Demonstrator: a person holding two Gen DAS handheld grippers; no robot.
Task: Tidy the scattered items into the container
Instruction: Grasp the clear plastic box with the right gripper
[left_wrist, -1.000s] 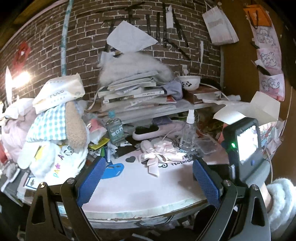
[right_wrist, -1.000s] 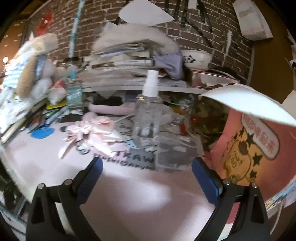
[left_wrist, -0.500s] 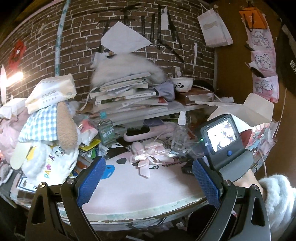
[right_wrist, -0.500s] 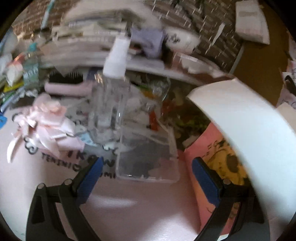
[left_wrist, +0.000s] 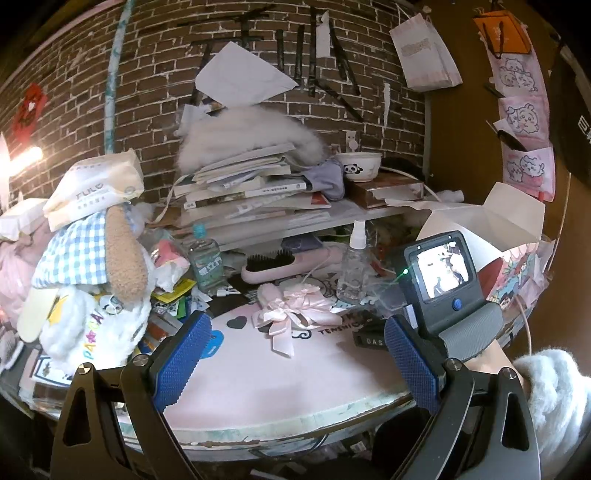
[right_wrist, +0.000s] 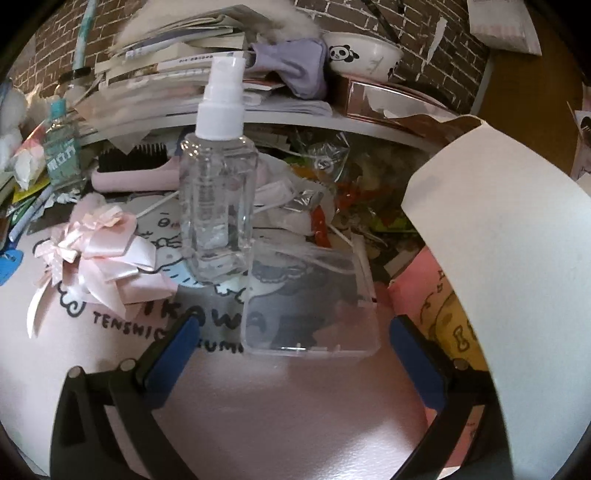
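A clear lidless plastic box lies flat on the pink table mat. Its near end sits between the fingertips of my right gripper, whose jaws are opening, the blue pads clear of the box. A clear spray bottle stands upright just behind the box's left corner. A pink ribbon bow lies to its left, with a pink hairbrush behind. My left gripper hangs open over the table's front edge, nothing between its fingers. From there I see the bow and the bottle.
A plush toy and a small water bottle crowd the left. Stacked books and a panda bowl fill a shelf behind. A white paper flap over a pink bag stands close on the right.
My right gripper has moved in and tipped down toward the clear box, which now looms larger between its fingertips. The left gripper has stayed about where it was.
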